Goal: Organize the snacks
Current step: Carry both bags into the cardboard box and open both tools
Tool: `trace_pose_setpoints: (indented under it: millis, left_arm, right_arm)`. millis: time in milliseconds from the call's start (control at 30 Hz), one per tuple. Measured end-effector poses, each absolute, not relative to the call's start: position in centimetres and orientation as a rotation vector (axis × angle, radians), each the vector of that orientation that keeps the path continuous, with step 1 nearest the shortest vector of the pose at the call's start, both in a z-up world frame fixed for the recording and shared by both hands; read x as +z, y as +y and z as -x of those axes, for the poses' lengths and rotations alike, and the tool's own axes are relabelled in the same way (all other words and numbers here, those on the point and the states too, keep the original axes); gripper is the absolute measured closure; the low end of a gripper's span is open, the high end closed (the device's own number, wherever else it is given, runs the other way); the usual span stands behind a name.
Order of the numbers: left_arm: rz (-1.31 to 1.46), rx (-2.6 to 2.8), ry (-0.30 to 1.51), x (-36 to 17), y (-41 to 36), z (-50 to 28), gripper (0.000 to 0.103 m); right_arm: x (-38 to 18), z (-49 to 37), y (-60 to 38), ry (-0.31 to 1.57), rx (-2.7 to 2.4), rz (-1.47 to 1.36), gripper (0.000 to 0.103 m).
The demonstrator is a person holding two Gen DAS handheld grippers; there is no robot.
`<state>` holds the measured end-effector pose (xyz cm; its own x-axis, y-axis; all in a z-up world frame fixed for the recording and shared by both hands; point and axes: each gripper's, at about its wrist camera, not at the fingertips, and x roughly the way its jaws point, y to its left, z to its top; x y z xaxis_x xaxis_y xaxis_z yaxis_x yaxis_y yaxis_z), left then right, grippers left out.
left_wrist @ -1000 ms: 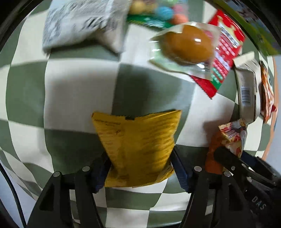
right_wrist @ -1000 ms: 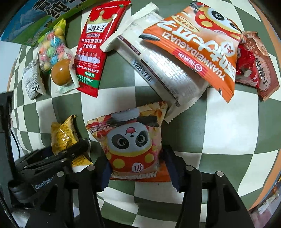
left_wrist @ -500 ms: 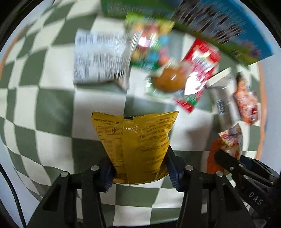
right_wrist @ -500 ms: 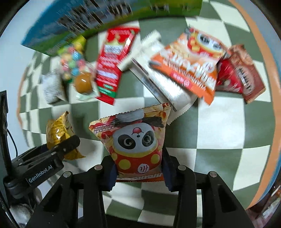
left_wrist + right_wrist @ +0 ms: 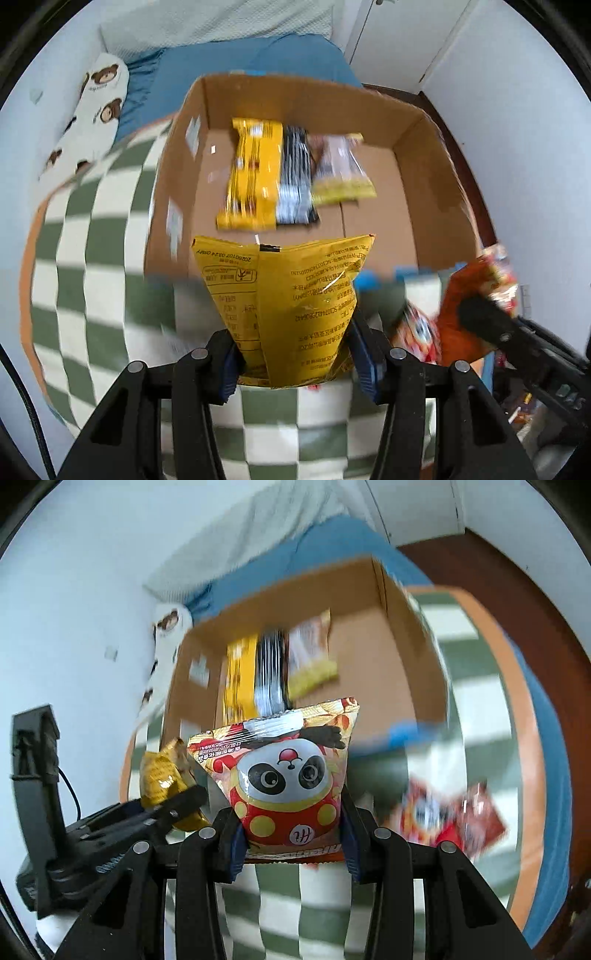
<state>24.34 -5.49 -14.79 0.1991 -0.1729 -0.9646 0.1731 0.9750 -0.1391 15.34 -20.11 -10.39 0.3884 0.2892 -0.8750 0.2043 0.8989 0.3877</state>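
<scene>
Snacks are up off the table in both of your tools. Your left tool (image 5: pixel 295 354) is clamped on the yellow snack packet (image 5: pixel 291 310), its blue pads pressing the packet's lower sides, printed back panel facing the camera, upper edge standing up in front of the cardboard box (image 5: pixel 424 147). Your right tool (image 5: pixel 291 840) is squeezed onto the panda snack bag (image 5: pixel 284 779), gripping it low on both sides, the panda face upright and facing the lens.

Ahead of both tools sits that open cardboard box on the green-and-white checkered tablecloth (image 5: pixel 92 258). Inside it, on the floor of the box, lie three packets side by side and touching: a yellow packet (image 5: pixel 255 173) on the left, a black-and-white striped packet (image 5: pixel 295 181) in the middle, a pale packet with a yellow end (image 5: pixel 340 173) on the right. All three are blurred, so no print is readable.

From the right wrist view, your left tool (image 5: pixel 173 805) shows at lower left with the yellow snack packet (image 5: pixel 162 775) in it. To the right of the panda bag, blurred red and orange snack bags (image 5: pixel 450 819) rest on the tablecloth (image 5: pixel 472 686), just beside the box's near corner. Beyond the box there is a blue bed (image 5: pixel 229 62) and a bear-print pillow (image 5: pixel 96 107).
</scene>
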Motion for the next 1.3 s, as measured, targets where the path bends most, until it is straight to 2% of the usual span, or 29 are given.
trace_pose_setpoints:
  millis: [133,300,567,667,700,733,767,1100,1300]
  left_arm:
    - [-0.019,-0.218,1.415,-17.9,-6.5,-29.9,0.054]
    - [-0.022,-0.201,1.547,-22.9,-6.2,-35.0,0.054]
    - [-0.048,-0.162,1.663,-27.9,-5.5,-36.5,0.053]
    - [-0.033,-0.159,1.683,-28.6,-5.1,-36.6,0.053]
    - [-0.029,-0.153,1.689,-28.8,-5.0,-36.7,0.05]
    - [-0.015,-0.149,1.688,-28.9,-4.6,-36.8,0.046]
    - [-0.001,-0.156,1.685,-28.8,-4.4,-36.8,0.044]
    - [0.024,-0.165,1.626,-26.0,-4.2,-36.0,0.043]
    - [0.014,-0.139,1.485,-21.6,-3.7,-33.9,0.043]
  right_arm:
    - [-12.4,-21.0,-19.6,1.227,0.057,-0.45,0.058]
    - [-18.1,-25.6,-17.6,1.335,0.062,-0.415,0.058]
    - [-23.2,-27.7,-15.4,1.453,0.071,-0.344,0.058]
    - [-24.1,-28.1,-15.4,1.501,0.062,-0.346,0.052]
    - [-24.2,-28.1,-15.5,1.506,0.055,-0.336,0.041]
    - [-24.2,-28.2,-15.6,1.507,0.053,-0.33,0.026]
    - [-24.1,-28.2,-15.8,1.502,0.06,-0.339,0.02]
    - [-21.1,-27.3,-16.8,1.431,0.018,-0.296,0.018]
    - [-17.5,-24.4,-17.6,1.324,-0.039,-0.244,0.018]
